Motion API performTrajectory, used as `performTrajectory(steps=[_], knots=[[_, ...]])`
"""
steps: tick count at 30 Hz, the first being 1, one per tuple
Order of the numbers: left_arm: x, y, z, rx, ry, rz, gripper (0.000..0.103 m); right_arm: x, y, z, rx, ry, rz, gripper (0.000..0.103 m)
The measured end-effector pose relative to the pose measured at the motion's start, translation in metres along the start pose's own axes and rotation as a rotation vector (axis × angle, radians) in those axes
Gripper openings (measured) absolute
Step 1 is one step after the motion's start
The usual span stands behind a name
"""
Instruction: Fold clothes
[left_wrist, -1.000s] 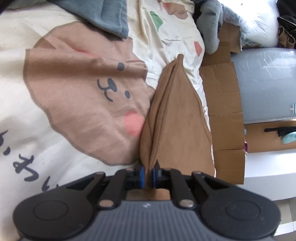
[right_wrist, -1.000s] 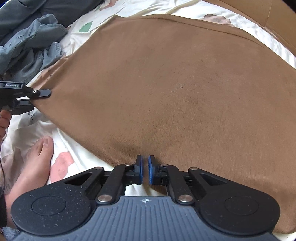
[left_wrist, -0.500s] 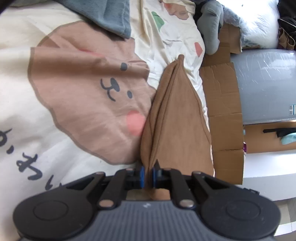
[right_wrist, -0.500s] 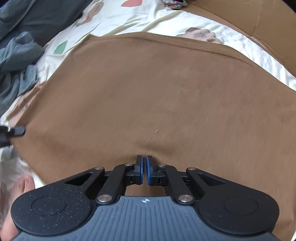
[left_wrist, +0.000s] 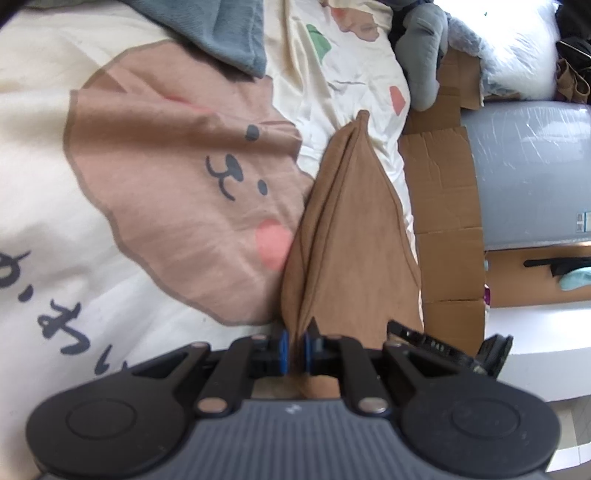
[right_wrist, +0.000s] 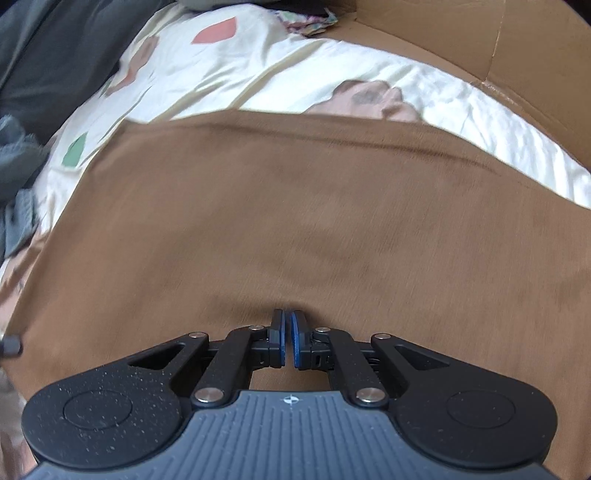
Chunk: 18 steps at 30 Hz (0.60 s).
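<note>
Brown garment (left_wrist: 354, 236) on cartoon-print bedsheet (left_wrist: 110, 206), cardboard (left_wrist: 443, 206) alongside.

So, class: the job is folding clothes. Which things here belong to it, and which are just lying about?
In use:
brown garment
left gripper, shut on it
right gripper, shut on it

Lying about:
printed bedsheet
grey-blue clothes
cardboard

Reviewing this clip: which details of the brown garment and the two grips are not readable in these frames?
- Right wrist view: brown garment smeared by motion blur; its lower part hidden behind the right gripper.
- Same view: left gripper cut off by the frame edge.
- Left wrist view: cloth in the left gripper bunched; garment type unreadable.
</note>
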<state>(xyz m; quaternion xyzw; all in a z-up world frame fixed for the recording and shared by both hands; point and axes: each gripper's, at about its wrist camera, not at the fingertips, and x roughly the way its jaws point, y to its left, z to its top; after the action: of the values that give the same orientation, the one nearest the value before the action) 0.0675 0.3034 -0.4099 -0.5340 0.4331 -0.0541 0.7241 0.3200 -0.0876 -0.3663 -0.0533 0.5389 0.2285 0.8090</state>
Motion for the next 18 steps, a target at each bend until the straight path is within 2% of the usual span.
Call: performTrajectory(steps=[18], knots=[[-0.003,0.003,0.001,-0.006,-0.001,-0.001,0.009,0.036,-0.011,0.059,0.033,-0.093,-0.055,0.009]])
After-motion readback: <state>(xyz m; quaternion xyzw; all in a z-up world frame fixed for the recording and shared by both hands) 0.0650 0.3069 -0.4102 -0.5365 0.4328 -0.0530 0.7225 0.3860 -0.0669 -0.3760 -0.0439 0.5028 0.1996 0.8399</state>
